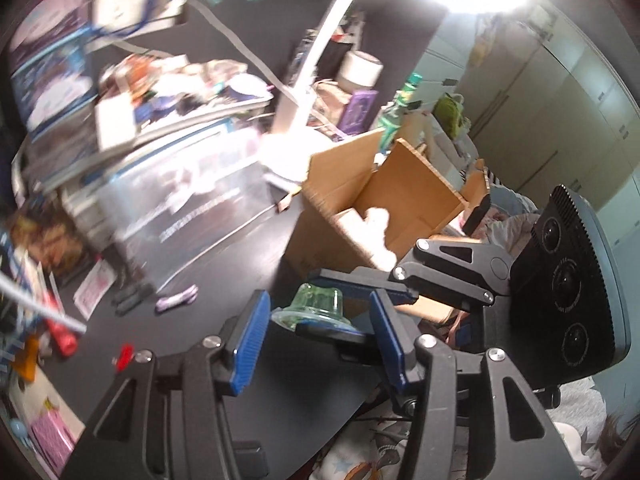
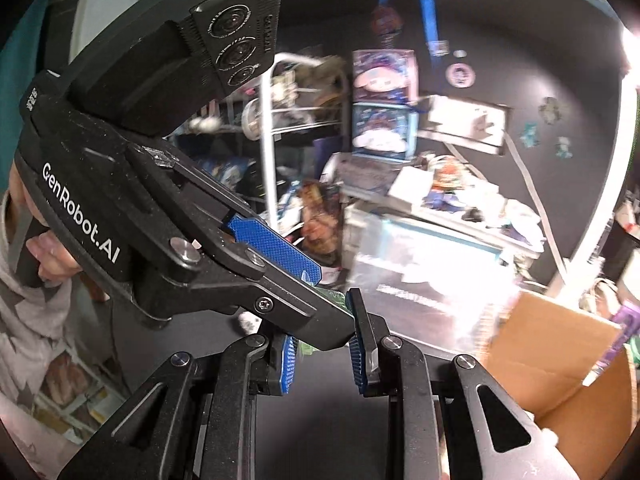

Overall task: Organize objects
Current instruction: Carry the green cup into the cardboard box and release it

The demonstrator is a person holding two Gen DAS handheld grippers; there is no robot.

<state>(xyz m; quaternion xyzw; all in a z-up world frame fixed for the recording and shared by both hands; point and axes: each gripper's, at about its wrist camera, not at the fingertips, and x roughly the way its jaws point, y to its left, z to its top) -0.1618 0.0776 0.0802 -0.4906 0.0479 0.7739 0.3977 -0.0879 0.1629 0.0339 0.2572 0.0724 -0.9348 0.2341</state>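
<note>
On the far left of my left wrist view I see a red tube (image 1: 60, 334) and a small red clip (image 1: 123, 356) lying on the dark surface (image 1: 224, 240), with a purple wrapped item (image 1: 177, 299) a little further in. My left hand-held gripper (image 1: 316, 330) has its blue pads (image 1: 248, 344) spread wide, gripping nothing. Between them sits a green glass dish (image 1: 316, 308), upside down, pinched at its rim by my right hand-held gripper (image 1: 340, 326), which reaches in from the right side of that view. Behind the dish stands an open cardboard box (image 1: 400, 196) with something pale inside; I cannot tell what it is. A white lamp arm (image 1: 320, 40) rises beyond the box.

In the right wrist view, the left hand-held gripper (image 2: 312, 280) crosses from the upper left, its blue pad (image 2: 276, 244) facing up. Below it, my right hand-held gripper (image 2: 324, 354) is closed on the green glass dish (image 2: 332, 298), though only a sliver of green shows. The cardboard box (image 2: 552, 344) sits at the right edge.
</note>
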